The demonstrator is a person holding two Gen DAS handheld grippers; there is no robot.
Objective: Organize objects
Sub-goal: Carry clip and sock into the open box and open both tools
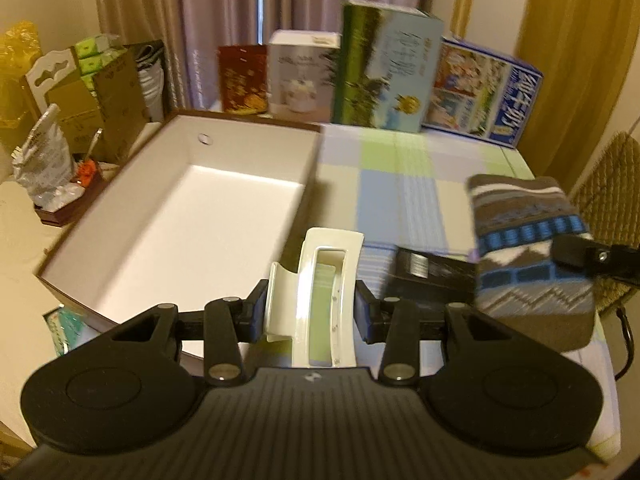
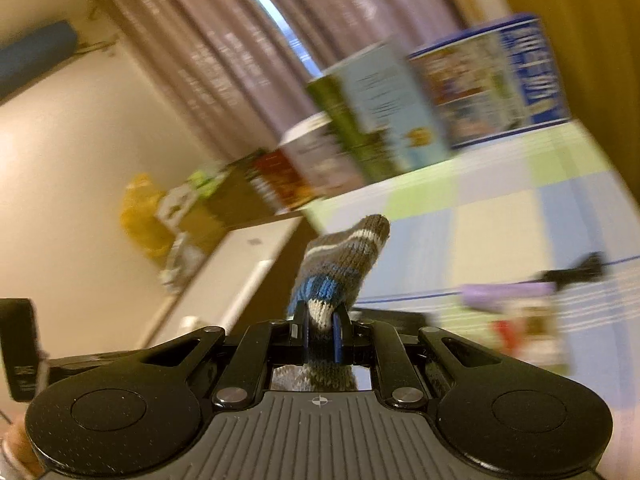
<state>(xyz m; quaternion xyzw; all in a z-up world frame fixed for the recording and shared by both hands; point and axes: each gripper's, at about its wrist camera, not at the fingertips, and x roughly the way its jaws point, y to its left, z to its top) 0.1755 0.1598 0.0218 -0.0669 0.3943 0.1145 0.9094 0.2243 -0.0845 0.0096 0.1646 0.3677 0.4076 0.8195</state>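
My left gripper (image 1: 312, 312) is shut on a cream-white plastic clip (image 1: 324, 280), held above the near right corner of a large open box (image 1: 120, 264) with a white inside. My right gripper (image 2: 322, 336) is shut on a knitted sock (image 2: 344, 256) striped grey, brown, blue and white. In the left wrist view the same sock (image 1: 528, 256) hangs at the right, pinched by the right gripper's black fingers (image 1: 576, 254). A black flat object (image 1: 428, 280) lies on the checked tablecloth (image 1: 400, 184) behind the clip.
Several upright boxes and books (image 1: 380, 68) line the far edge of the table before the curtains. Cardboard boxes and a crumpled bag (image 1: 44, 160) crowd the left side. A woven chair (image 1: 612, 184) stands at the right. Purple and other small items (image 2: 516, 300) lie blurred on the cloth.
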